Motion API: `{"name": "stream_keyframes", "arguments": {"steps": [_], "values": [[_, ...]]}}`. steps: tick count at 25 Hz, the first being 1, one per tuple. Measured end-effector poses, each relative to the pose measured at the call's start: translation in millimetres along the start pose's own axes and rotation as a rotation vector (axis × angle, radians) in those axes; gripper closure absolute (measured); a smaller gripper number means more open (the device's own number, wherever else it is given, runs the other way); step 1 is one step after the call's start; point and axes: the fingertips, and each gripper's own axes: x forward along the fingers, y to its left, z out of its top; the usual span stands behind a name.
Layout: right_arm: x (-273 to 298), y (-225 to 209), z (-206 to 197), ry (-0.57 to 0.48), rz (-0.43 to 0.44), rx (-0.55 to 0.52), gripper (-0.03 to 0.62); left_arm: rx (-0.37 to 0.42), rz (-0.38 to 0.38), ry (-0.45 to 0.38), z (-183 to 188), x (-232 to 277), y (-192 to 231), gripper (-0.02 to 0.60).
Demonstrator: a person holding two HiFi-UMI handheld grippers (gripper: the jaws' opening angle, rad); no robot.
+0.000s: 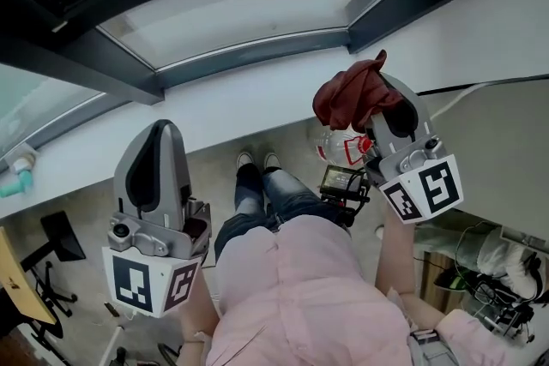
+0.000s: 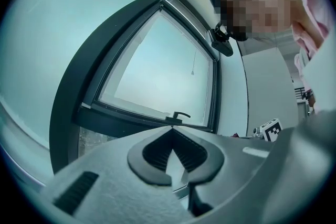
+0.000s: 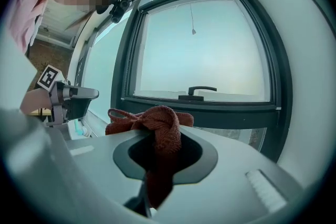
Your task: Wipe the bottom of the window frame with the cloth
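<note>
A dark red cloth (image 1: 350,95) is bunched at the tip of my right gripper (image 1: 383,92), which is shut on it just below the white sill (image 1: 232,103). In the right gripper view the cloth (image 3: 159,122) spills out of the jaws of the right gripper (image 3: 161,136), in front of the dark bottom rail of the window frame (image 3: 220,108). That frame's bottom rail (image 1: 257,62) runs above the sill. My left gripper (image 1: 161,133) hangs lower at the left, shut and holding nothing. The left gripper (image 2: 171,132) points at the same window frame (image 2: 131,122).
A black window handle (image 3: 200,91) sits on the bottom rail, and the handle (image 2: 179,115) also shows in the left gripper view. A bottle with a red label (image 1: 341,147) stands on the floor below. A teal fitting (image 1: 19,177) lies on the sill's left end. A black stand (image 1: 62,239) is at lower left.
</note>
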Motion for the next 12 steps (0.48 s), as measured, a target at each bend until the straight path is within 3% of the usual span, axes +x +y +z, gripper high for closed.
{"name": "stream_keyframes", "arguments": {"steps": [5,12], "values": [[-15,7,-8,-0.008,0.031,0.019,0.531,0.011,0.021,0.019,-8,-10,-13,0.584],[-73,5,-25,0.018,0.075,0.006,0.53,0.04,-0.011,0.05,-23,-17,-85,0.584]]}}
